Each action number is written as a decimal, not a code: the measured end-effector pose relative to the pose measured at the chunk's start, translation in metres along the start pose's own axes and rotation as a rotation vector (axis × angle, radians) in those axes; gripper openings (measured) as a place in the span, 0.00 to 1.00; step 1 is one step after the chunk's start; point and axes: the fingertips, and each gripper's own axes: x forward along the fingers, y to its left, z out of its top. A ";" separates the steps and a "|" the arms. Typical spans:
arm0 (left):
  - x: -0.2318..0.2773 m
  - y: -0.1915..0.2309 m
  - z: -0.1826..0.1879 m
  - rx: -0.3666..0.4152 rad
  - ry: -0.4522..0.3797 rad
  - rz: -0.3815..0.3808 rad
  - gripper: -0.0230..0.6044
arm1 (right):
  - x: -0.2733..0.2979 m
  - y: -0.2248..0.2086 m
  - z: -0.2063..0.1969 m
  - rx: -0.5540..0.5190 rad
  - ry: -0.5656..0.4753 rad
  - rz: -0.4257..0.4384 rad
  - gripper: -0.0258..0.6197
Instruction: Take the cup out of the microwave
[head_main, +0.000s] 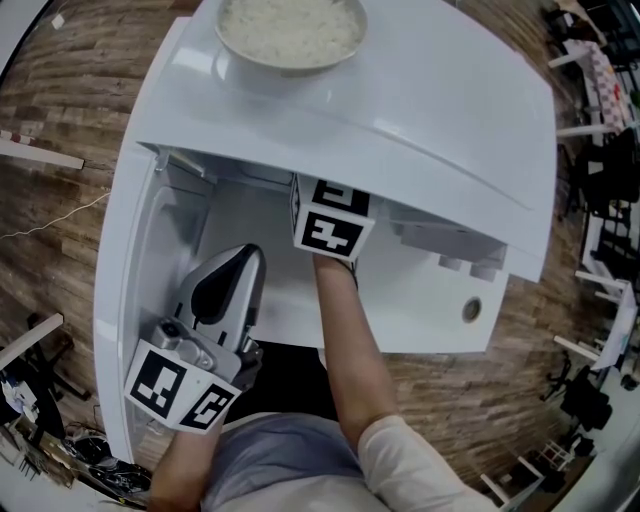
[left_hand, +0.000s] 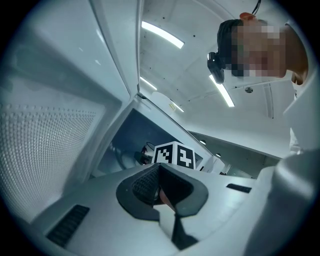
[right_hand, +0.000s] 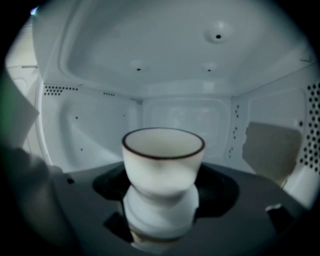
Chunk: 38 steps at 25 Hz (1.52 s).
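Note:
The white cup (right_hand: 163, 160) with a dark rim stands upright in the middle of the microwave cavity (right_hand: 180, 115), mirrored in the floor below it. My right gripper (right_hand: 162, 210) reaches deep inside. Its dark jaws sit tight against both sides of the cup's lower body. In the head view only the right gripper's marker cube (head_main: 330, 230) shows under the microwave's top, and the cup is hidden. My left gripper (head_main: 238, 262) hovers beside the open door (head_main: 125, 300), away from the cup. Its jaws are shut (left_hand: 160, 192) with nothing held.
A bowl of rice (head_main: 290, 30) sits on top of the white microwave (head_main: 450, 130). The open door's mesh panel (left_hand: 45, 150) fills the left of the left gripper view. The cavity walls are close around the right gripper. Wooden floor surrounds the appliance.

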 end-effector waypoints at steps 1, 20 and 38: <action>0.000 0.000 0.000 -0.001 0.002 -0.001 0.05 | 0.000 -0.001 -0.001 0.002 -0.001 0.001 0.64; -0.005 -0.006 -0.002 -0.002 -0.006 -0.010 0.05 | -0.021 0.003 0.003 0.032 -0.058 0.021 0.64; -0.006 -0.034 -0.013 0.007 -0.008 -0.024 0.05 | -0.065 -0.001 -0.016 0.043 -0.058 0.080 0.64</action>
